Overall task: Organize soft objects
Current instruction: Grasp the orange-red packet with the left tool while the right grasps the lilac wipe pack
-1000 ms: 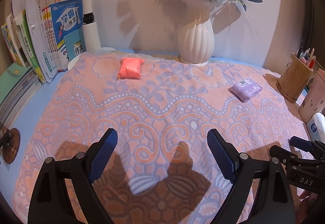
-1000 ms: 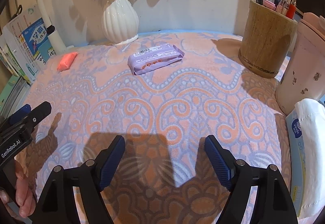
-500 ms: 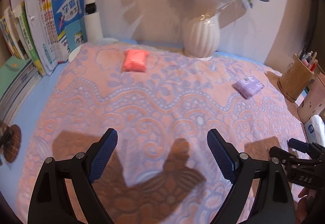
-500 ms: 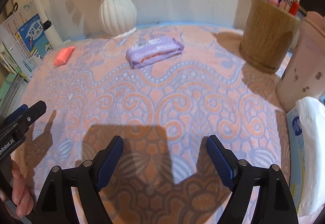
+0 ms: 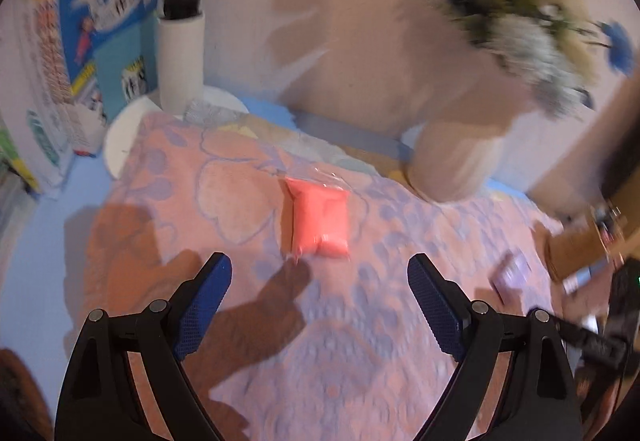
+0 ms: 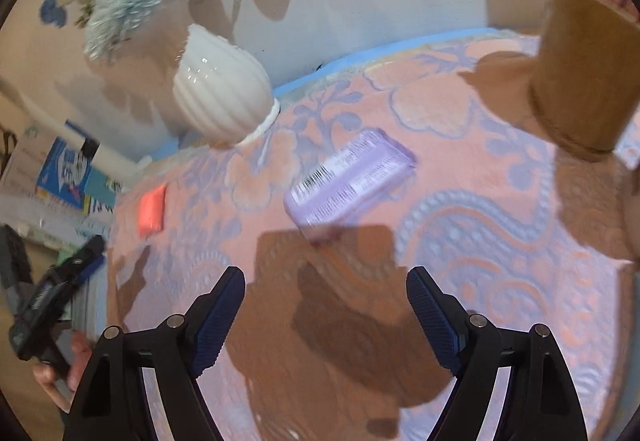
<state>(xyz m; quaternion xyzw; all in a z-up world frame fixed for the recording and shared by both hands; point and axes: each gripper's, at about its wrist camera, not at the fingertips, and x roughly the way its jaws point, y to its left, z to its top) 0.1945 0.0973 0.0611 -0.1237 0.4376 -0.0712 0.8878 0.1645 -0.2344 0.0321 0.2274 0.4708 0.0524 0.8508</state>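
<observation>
Packet (image 5: 318,219) lies just beyond left tool (image 5: 319,295).

A blue desk (image 5: 36,241) carries a pink and lavender patterned towel (image 6: 480,241) spread over most of its top. On the towel lie a coral-pink soft packet (image 5: 318,219) and, well apart from it, a lavender packet with a barcode label (image 6: 350,177). A white ribbed vase (image 6: 220,93) stands at the towel's far edge, a wooden pen holder (image 6: 580,81) at another edge, while a white lamp base (image 5: 128,129) and leaning booklets (image 5: 92,41) stand beside the towel.
</observation>
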